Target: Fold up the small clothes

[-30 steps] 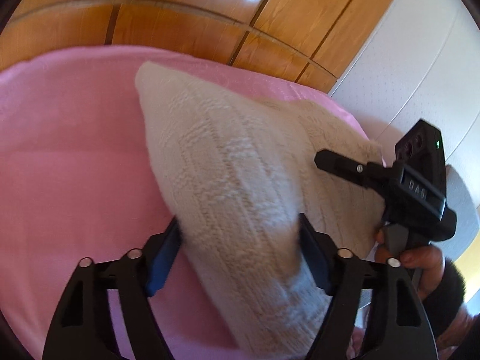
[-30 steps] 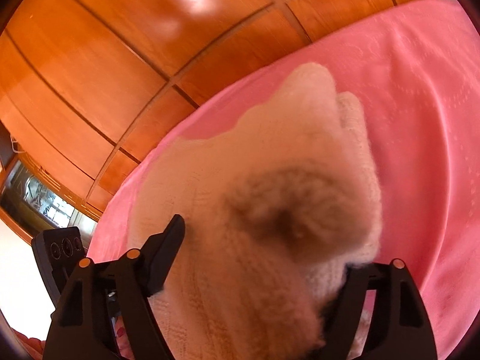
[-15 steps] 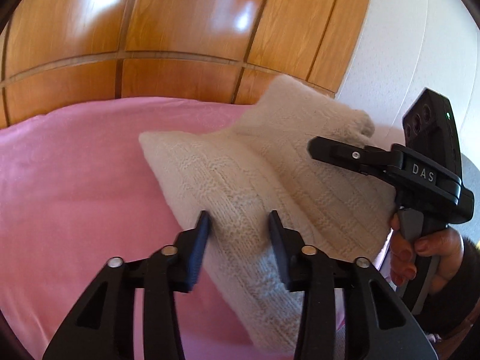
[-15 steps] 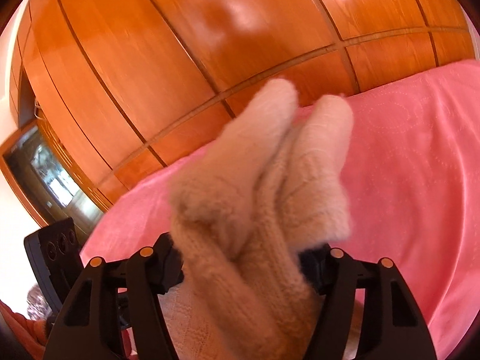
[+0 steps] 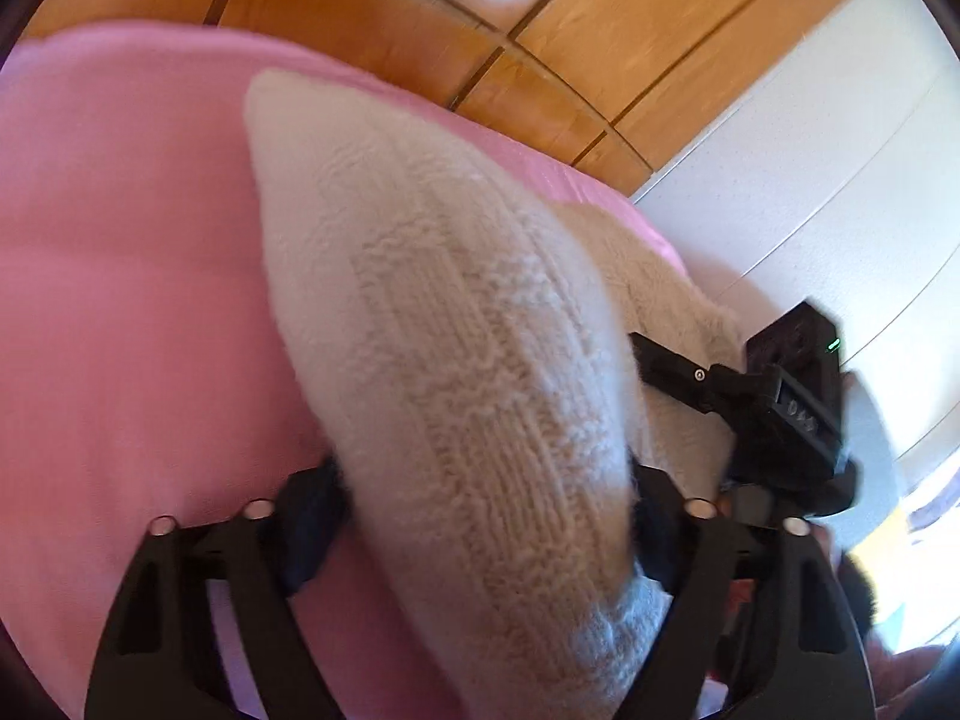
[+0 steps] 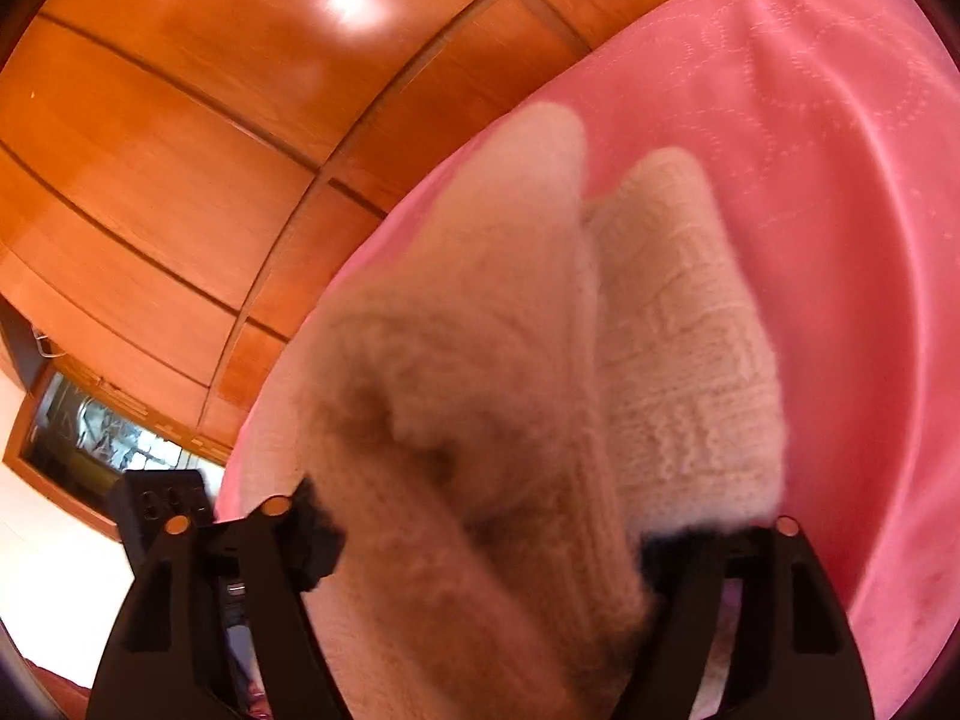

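Observation:
A small cream knitted garment (image 5: 456, 360) hangs bunched over a pink bedspread (image 5: 120, 300). My left gripper (image 5: 480, 516) has its jaws wide apart with a thick fold of the knit lying between them. My right gripper (image 6: 486, 546) also stands wide, with folds of the same knit (image 6: 678, 372) bulging between its fingers. The right gripper shows in the left wrist view (image 5: 774, 414) at the garment's right edge. The fingertips of both grippers are hidden by the knit.
A polished wooden wardrobe (image 6: 210, 120) stands behind the bed. A white wall (image 5: 810, 168) is on the right in the left wrist view. A hand (image 5: 864, 600) holds the right gripper's handle. The left gripper's body shows low left in the right wrist view (image 6: 165, 504).
Both grippers have opened from a narrower grip on the knit half a second ago. The garment has dropped lower towards the bedspread and both views have tilted down.

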The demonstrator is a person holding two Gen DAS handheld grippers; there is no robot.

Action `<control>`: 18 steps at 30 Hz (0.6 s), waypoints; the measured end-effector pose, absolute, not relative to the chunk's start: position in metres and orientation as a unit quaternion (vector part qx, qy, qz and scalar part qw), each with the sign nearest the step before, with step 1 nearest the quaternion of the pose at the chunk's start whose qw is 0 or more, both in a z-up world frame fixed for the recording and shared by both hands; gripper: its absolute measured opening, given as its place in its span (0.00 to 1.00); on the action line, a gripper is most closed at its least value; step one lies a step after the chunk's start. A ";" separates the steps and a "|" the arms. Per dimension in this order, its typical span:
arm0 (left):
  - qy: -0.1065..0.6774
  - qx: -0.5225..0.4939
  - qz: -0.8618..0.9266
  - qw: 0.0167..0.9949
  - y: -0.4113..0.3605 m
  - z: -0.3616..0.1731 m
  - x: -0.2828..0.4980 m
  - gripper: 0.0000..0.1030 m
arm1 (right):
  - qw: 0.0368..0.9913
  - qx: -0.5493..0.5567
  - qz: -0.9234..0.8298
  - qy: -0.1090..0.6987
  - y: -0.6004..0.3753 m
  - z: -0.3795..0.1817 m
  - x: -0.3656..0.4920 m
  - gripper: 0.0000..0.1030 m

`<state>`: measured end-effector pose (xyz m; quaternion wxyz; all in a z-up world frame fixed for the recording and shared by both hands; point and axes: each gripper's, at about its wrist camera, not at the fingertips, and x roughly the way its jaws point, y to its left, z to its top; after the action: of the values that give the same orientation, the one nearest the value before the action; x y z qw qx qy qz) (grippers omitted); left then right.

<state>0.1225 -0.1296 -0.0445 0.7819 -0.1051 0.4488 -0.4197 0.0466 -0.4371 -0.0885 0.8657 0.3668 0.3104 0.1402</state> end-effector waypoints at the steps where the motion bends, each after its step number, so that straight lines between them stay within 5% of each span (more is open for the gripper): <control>1: 0.440 -0.093 -0.418 0.789 -0.131 -0.039 0.119 0.61 | 0.872 0.352 0.140 0.310 -0.434 -0.083 0.047 0.62; 4: 0.404 -0.065 -0.413 0.814 -0.128 -0.018 0.111 0.54 | 0.892 0.307 0.153 0.295 -0.420 -0.062 0.046 0.59; 18: 0.251 0.025 -0.321 0.913 -0.103 0.032 0.188 0.54 | 0.930 0.216 0.215 0.206 -0.371 0.001 0.144 0.52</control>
<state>0.1882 -0.1033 0.0325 0.9127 0.0250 0.2514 -0.3212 0.1444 -0.3713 0.0005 0.9297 0.2164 0.2060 0.2153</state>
